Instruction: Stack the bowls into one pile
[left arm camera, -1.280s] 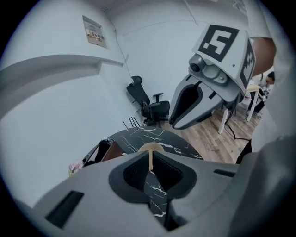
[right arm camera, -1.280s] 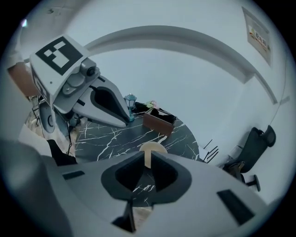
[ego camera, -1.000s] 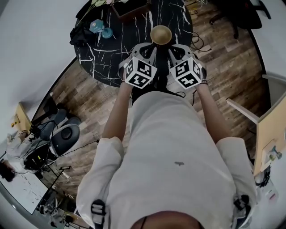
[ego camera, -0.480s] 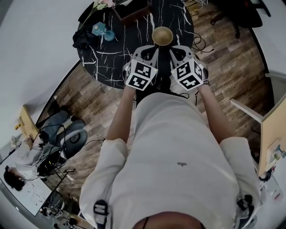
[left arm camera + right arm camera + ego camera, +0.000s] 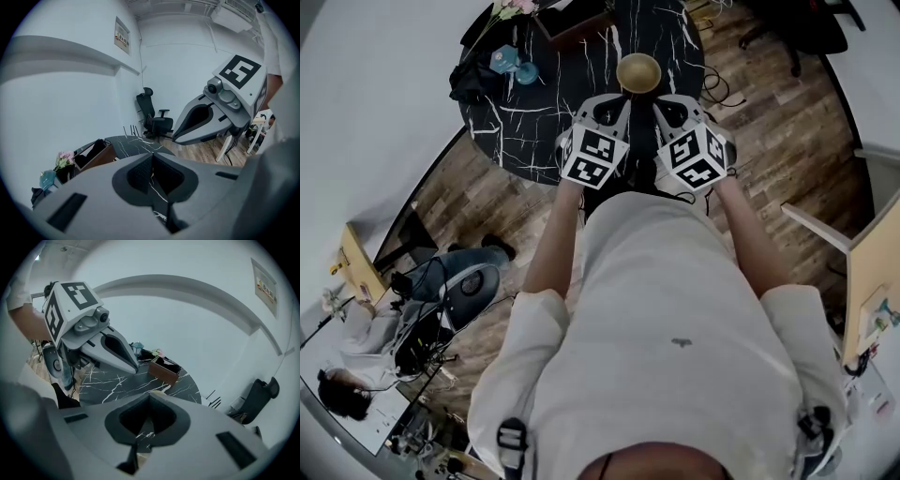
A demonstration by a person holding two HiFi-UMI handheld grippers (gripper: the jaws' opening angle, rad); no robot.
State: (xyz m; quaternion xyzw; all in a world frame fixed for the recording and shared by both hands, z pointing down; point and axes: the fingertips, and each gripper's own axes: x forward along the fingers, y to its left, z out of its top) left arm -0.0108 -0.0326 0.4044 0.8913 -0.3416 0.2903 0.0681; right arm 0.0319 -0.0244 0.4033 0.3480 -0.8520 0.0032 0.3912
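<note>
1. Seen from the head view, a round black marble table (image 5: 534,122) with white veins stands on a wood-plank floor (image 5: 787,131), close to a white wall (image 5: 375,94).
2. Clutter sits along the table's far-left edge: a teal vase (image 5: 508,64), pink flowers (image 5: 514,7), a dark heap of cloth (image 5: 473,80) and an open brown box (image 5: 572,14). All of it is well apart from the bowl.
3. An office chair (image 5: 806,33) stands on the floor beyond the table, and another person (image 5: 342,398) sits at the lower-left edge among cables.
4. The person's white shirt (image 5: 675,356) and forearms fill the middle of the view, and the two marker cubes cover the table's near rim.
5. In both gripper views the grey gripper body blocks the lower half, so only marble, the box and the far clutter show there.
6. The golden bowl (image 5: 638,72) stands upright on the table's near part, with a shiny round rim and a darker hollow. Whether more bowls are nested inside it cannot be made out.
7. The left gripper (image 5: 614,101) and right gripper (image 5: 667,103) are held side by side, pointing downward at the table. Their tips are close to the bowl's near rim, one on each side.
8. Both claws are clenched on nothing — the pads (image 5: 139,174) meet, and only veined marble shows behind them.
</note>
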